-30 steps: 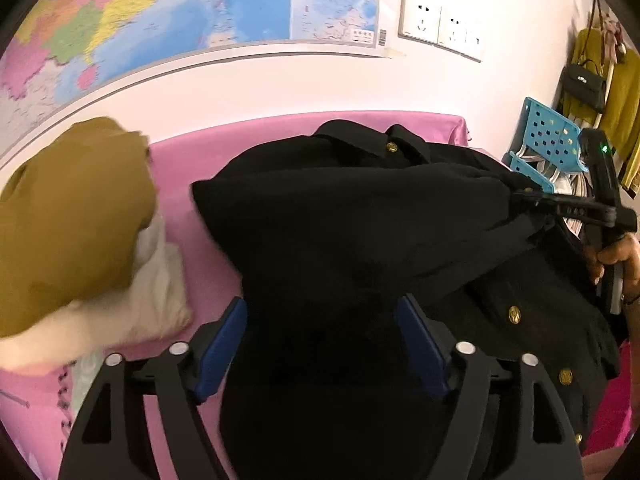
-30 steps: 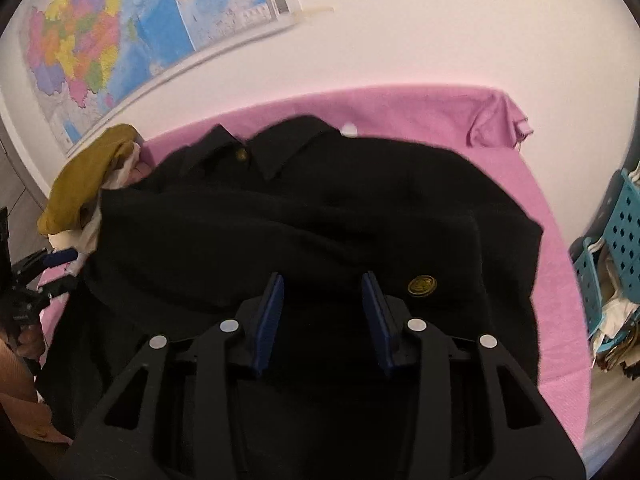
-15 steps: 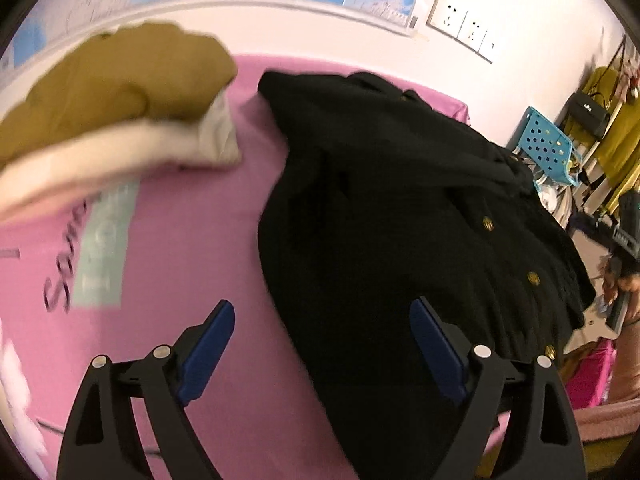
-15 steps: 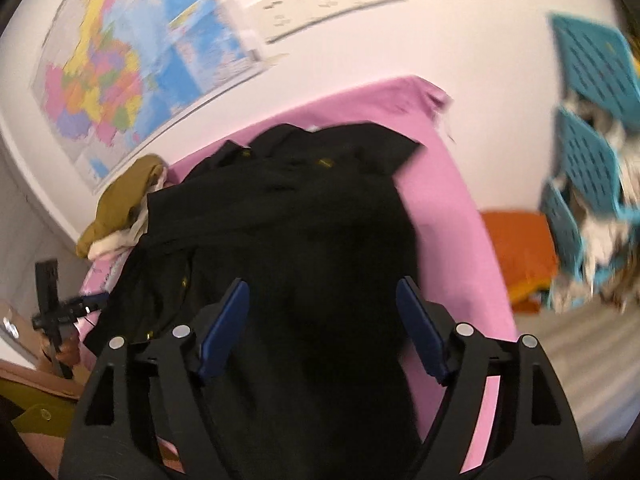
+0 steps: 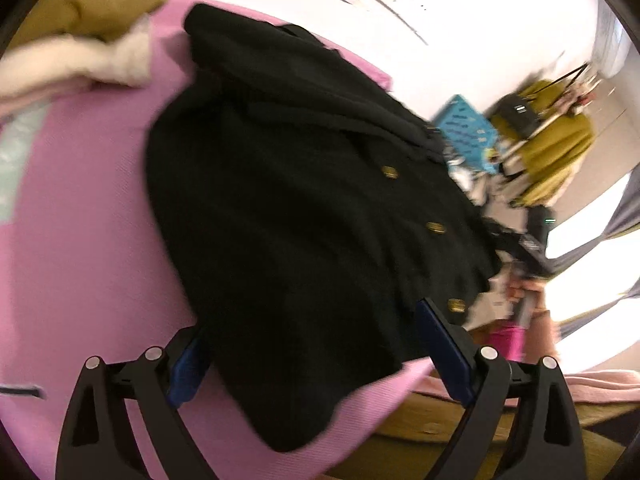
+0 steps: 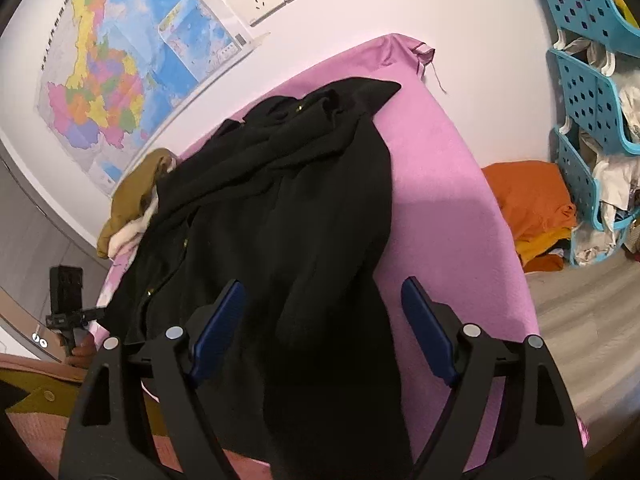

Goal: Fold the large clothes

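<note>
A large black coat [image 5: 288, 208] with gold buttons lies crumpled on a pink-covered table [image 5: 80, 240]. My left gripper [image 5: 316, 344] is open above the coat's near hem and holds nothing. In the right wrist view the same coat [image 6: 288, 208] stretches from the far collar to the near edge of the pink table [image 6: 440, 200]. My right gripper [image 6: 324, 320] is open over the coat's near end and holds nothing. The left gripper also shows in the right wrist view [image 6: 66, 304], at the table's left side.
A pile of mustard and cream clothes [image 5: 92, 28] sits at the table's far left, also in the right wrist view [image 6: 132, 200]. Blue plastic baskets [image 6: 592, 92] and orange folded clothes [image 6: 532, 208] stand right of the table. A map [image 6: 132, 60] and sockets hang on the wall.
Both grippers opened and let go of the coat, then drew back toward the near edge. The coat now lies flatter on the table.
</note>
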Tool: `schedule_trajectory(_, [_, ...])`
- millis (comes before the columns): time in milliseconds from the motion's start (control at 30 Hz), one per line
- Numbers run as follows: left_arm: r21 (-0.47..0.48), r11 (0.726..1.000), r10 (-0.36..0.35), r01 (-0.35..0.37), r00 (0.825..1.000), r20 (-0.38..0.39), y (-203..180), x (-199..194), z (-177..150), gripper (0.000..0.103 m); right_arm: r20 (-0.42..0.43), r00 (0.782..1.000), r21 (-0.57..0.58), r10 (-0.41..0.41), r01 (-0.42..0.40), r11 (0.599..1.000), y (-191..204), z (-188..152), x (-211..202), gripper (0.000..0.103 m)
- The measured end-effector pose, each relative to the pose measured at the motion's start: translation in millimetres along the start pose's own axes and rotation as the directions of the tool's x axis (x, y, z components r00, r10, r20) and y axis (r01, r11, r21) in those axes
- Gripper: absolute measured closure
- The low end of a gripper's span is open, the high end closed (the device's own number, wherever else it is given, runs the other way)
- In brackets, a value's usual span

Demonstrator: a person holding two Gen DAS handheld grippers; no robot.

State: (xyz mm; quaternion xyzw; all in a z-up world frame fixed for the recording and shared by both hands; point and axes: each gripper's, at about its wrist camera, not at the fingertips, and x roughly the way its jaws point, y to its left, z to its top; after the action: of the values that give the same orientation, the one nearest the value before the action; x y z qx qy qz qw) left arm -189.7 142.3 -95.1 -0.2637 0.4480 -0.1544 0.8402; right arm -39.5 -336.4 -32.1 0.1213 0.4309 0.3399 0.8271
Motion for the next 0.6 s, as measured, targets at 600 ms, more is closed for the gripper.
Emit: schedule_trajectory(600, [-0.017,0.998,0.056,-0.055,0.997,0.045,-8,20,20,0.024,-0.054,0.99,-0.027,0.132,-0.134,0.991,1,-6,-1,0.027])
